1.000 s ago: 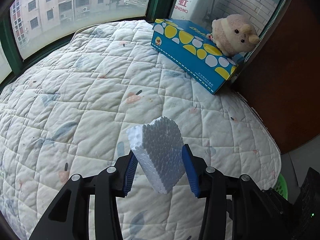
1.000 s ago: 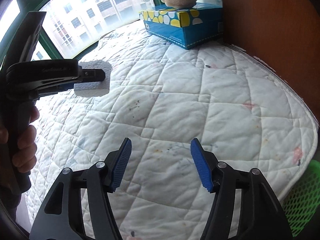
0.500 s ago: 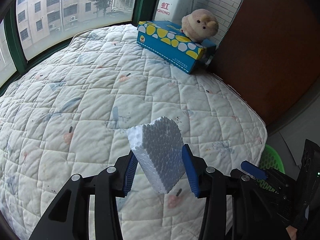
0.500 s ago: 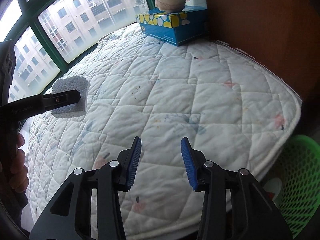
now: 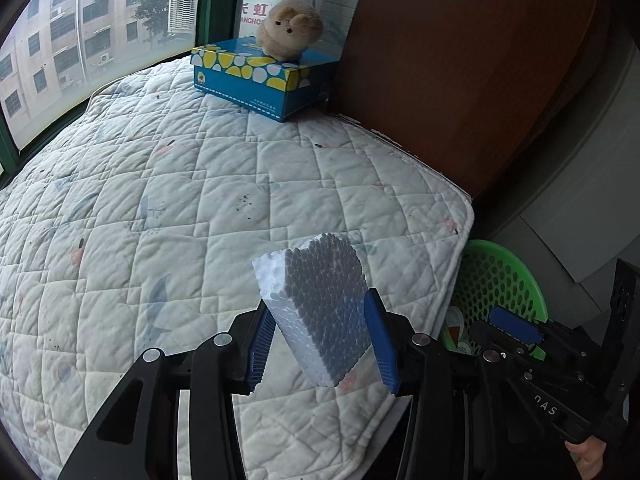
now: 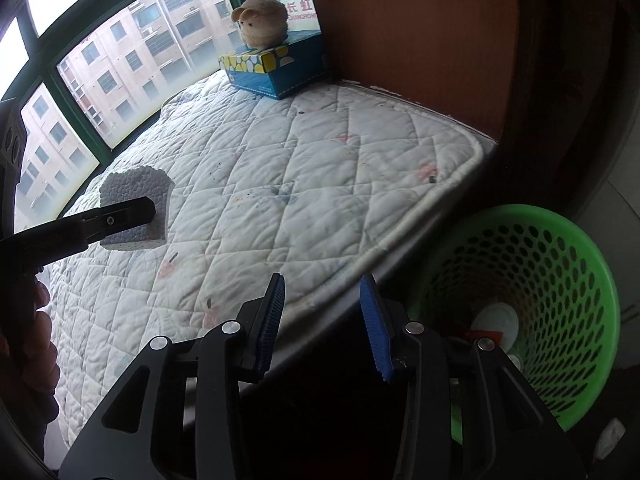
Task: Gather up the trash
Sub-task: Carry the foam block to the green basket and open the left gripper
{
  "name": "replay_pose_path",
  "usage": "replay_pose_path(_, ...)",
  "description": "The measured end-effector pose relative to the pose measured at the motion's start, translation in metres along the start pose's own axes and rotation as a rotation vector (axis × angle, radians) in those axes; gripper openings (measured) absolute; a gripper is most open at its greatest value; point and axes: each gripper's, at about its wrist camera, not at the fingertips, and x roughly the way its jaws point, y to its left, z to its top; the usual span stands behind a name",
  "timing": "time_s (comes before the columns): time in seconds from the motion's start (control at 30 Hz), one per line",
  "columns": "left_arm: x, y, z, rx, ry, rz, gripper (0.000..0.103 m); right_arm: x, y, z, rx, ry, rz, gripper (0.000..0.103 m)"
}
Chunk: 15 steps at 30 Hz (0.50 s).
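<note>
The left gripper (image 5: 320,344) is clamped on a white foam block (image 5: 320,312) held above the near right part of the quilted mattress (image 5: 200,200), short of the green basket (image 6: 560,240) on the floor beside the bed, so the drop is left to do. The right gripper (image 6: 322,320) holds nothing, its jaws partly apart. Only the right wrist view looks down into the basket, where some scraps already lie.

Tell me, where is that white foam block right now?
The foam block is clamped in the left gripper, held above the quilted mattress near its corner, with the green basket off to the right.
</note>
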Motion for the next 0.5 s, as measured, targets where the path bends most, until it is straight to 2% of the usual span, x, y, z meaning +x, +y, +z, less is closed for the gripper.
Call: replay_pose_path(0.5,0.028,-0.103,-0.020,0.151,0.070,-0.075,0.043,-0.057,-0.070,-0.031,0.101,-0.047,-0.101,0.040)
